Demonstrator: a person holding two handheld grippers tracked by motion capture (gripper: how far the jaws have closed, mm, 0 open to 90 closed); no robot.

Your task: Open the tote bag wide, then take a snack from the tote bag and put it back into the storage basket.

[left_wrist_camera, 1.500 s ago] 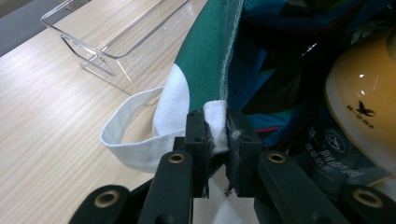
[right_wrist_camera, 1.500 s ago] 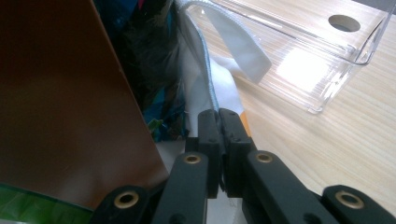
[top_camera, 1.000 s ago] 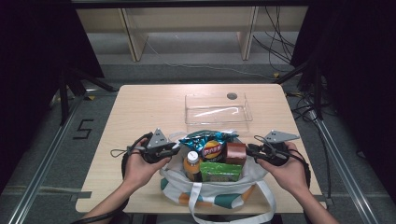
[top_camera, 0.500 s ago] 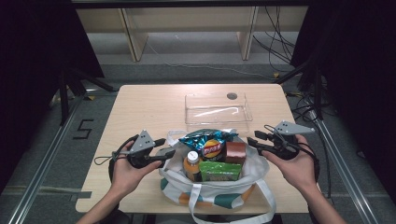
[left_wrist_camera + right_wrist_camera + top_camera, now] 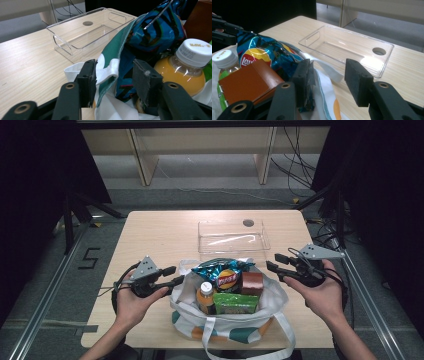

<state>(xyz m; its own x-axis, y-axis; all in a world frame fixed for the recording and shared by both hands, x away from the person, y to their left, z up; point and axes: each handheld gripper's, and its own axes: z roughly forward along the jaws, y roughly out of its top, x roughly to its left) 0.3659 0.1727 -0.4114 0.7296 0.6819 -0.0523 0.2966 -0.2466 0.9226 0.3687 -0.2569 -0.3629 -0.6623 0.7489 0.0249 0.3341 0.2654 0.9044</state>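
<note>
Pale wooden table (image 5: 150,235) stands on a grey floor, dark curtains at both sides. From the high view, a white cloth tote bag with green and orange patches (image 5: 227,320) sits at the table's near edge, midway along it. It holds a blue crisp packet (image 5: 222,272), a brown box (image 5: 252,282), an orange juice bottle with a white cap (image 5: 205,295) and a green packet (image 5: 235,302). A clear plastic tray (image 5: 233,236) lies empty just behind the bag. The left gripper (image 5: 172,276) sits at the bag's left rim, the right gripper (image 5: 272,262) at its right rim.

From the left gripper view, the jaws stand apart, having just closed a little; the bag's white and green rim passes between them and touches the left pad, not pinched.

From the right gripper view, the jaws are spread; the bag's rim and crisp packet lie against the left pad, while the right pad stands clear over the table.
</note>
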